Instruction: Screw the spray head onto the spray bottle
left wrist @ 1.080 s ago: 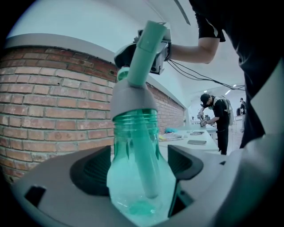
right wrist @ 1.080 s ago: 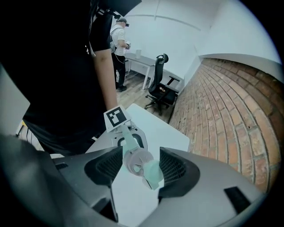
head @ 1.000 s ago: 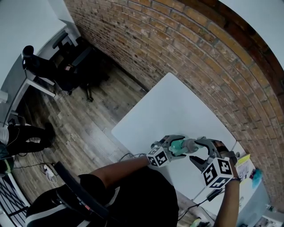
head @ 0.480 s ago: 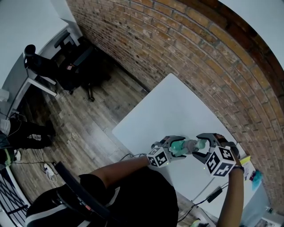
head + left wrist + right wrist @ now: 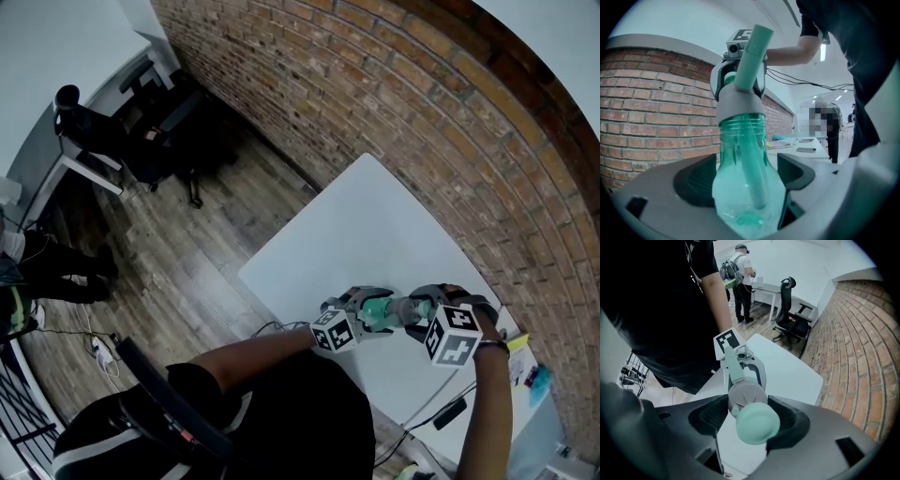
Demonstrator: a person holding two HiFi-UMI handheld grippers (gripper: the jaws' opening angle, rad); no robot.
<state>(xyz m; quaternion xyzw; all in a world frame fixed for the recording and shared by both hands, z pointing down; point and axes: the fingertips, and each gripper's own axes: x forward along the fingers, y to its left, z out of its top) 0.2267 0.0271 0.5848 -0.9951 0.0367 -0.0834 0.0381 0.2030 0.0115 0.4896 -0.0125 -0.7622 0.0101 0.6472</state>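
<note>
A clear teal spray bottle (image 5: 740, 187) is held by its lower body in my left gripper (image 5: 745, 180), above the white table (image 5: 375, 234). A grey collar with a teal spray head (image 5: 740, 93) sits on the bottle's neck. In the head view the bottle (image 5: 378, 312) points right, toward my right gripper (image 5: 420, 306). The right gripper (image 5: 750, 416) has just been opening its jaws. They stand on either side of the spray head (image 5: 757, 423), and I see no pad pressing on it. The left gripper (image 5: 740, 357) shows beyond the head.
A brick wall (image 5: 450, 122) runs along the table's far side. Small items (image 5: 525, 370) lie at the table's right end and a cable (image 5: 441, 417) hangs off its near edge. An office chair (image 5: 790, 315) and a person with a backpack (image 5: 738, 273) stand across the room.
My right gripper came in from the lower right and now sits around the spray head. The left gripper and the bottle stayed put.
</note>
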